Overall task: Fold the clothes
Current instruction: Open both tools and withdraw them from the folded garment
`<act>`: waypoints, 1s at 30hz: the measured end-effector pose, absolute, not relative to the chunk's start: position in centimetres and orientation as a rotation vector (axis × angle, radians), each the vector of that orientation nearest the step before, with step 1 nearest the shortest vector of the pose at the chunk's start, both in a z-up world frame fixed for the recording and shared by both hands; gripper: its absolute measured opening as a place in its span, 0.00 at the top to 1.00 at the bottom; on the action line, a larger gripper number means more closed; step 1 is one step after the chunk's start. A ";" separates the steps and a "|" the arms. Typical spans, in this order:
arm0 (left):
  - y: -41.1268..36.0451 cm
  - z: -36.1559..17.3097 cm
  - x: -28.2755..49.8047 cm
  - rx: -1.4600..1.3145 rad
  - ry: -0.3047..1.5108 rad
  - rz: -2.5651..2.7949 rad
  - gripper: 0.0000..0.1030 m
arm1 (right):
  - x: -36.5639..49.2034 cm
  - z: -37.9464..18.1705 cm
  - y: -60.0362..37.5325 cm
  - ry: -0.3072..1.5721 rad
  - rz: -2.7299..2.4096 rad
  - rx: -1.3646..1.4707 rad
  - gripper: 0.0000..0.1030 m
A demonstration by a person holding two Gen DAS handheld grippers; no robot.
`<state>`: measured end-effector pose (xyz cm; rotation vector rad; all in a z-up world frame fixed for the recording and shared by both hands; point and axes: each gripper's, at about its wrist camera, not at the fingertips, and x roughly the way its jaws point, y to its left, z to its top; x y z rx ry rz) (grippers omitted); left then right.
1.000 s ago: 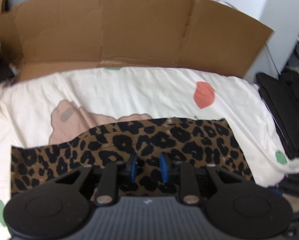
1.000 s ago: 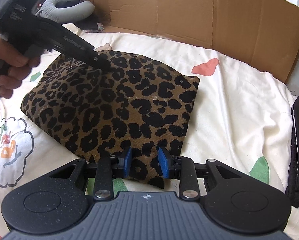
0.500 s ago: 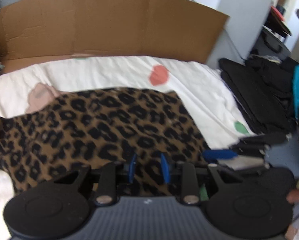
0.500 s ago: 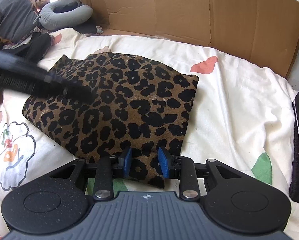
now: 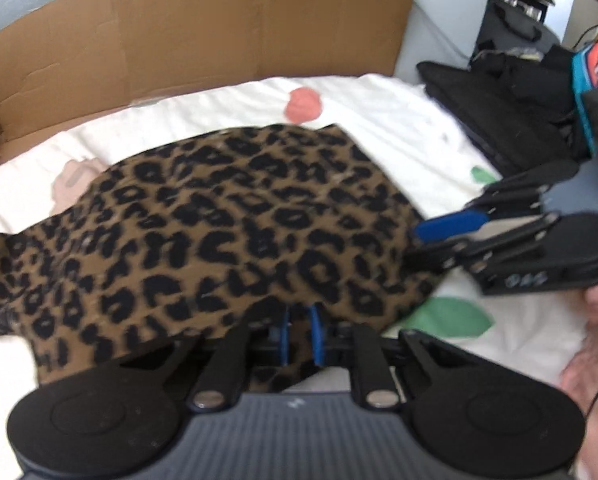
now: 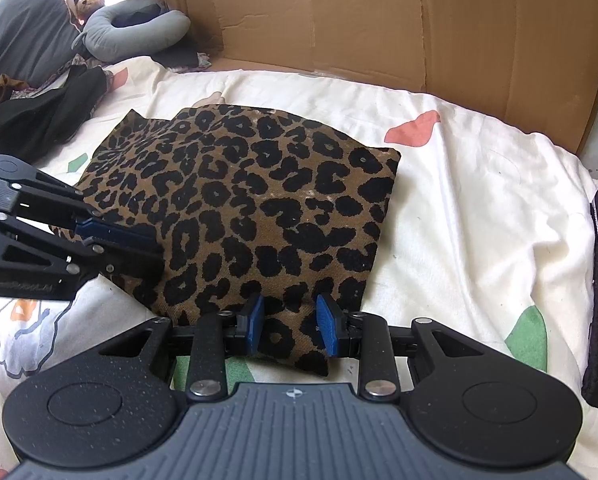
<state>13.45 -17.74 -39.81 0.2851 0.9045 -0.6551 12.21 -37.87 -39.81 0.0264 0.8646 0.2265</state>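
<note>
Now the folded leopard-print garment [image 6: 251,216] is lying on the white sheet [image 6: 479,208]; the left gripper [image 5: 299,334] is closing narrowly on its near edge, while the right gripper [image 6: 291,326] is gripping its corner, jaws partly apart

Pretty cluttered bedroom setup honestly. Everything sits on a bed with a cream sheet [image 6: 479,184] printed with coral and green blobs. A big flattened cardboard sheet [image 6: 419,28] stands up along the far edge, straight ahead of the gripper. Off to the far left there's a dark grey pillow [image 6: 23,36] and a grey neck pillow [image 6: 135,32]; to the right, piled black fabric [image 5: 507,116]. Bright daylight.
</note>
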 end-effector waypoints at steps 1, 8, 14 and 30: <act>-17.3 -39.8 13.5 0.301 0.902 -0.644 0.87 | 12.2 -39.8 -37.9 0.863 0.227 0.027 0.65; -13.3 -39.3 13.8 0.348 0.905 -0.538 0.88 | 12.2 -39.8 -38.0 0.860 0.229 0.030 0.65; -10.7 -37.5 13.7 0.306 0.899 -0.479 0.87 | 12.2 -39.9 -38.0 0.859 0.226 0.038 0.65; -16.6 -39.7 10.7 0.246 0.881 -0.660 0.87 | 12.3 -39.9 -37.9 0.866 0.233 0.018 0.65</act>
